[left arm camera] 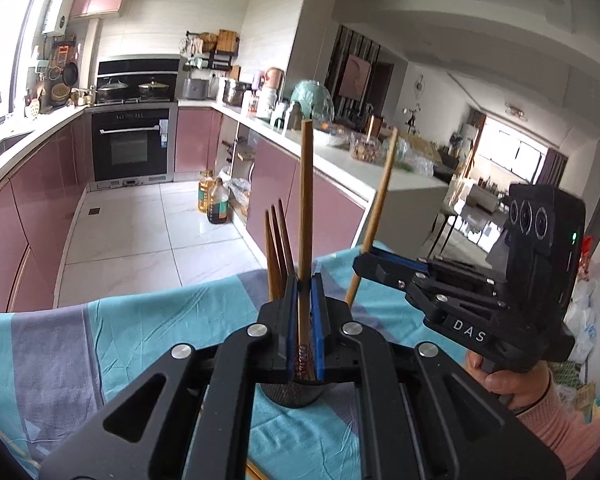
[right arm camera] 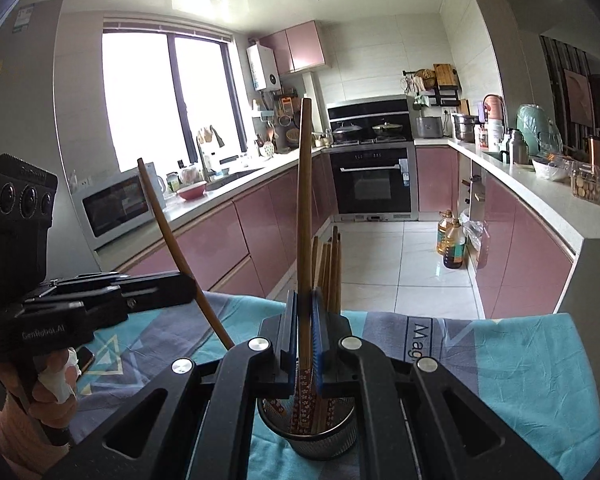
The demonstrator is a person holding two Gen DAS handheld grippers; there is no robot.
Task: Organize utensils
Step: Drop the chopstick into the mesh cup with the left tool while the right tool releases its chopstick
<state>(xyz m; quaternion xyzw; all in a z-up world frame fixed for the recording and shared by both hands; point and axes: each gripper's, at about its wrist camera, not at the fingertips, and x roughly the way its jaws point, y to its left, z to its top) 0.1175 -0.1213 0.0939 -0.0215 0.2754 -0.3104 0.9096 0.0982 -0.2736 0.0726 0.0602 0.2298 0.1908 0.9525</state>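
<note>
Left tongs [left arm camera: 305, 280] clamp one long brown wooden chopstick [left arm camera: 305, 216] upright; right tongs [right arm camera: 305, 300] clamp another [right arm camera: 304, 208]. Both hang above the round black mesh holder [right arm camera: 308, 440] on the teal-grey clothed surface [right arm camera: 520, 380], apparently held vertical for dropping in beside chopsticks already stored.

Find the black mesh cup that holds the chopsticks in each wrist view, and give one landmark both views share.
Left wrist view: the mesh cup sits low at centre on the cloth, mostly hidden behind the left gripper, which is shut on one chopstick.
Right wrist view: the cup is low at centre, just behind the right gripper, its rim and chopstick ends showing.
Shared landmark: the black oven.
</note>
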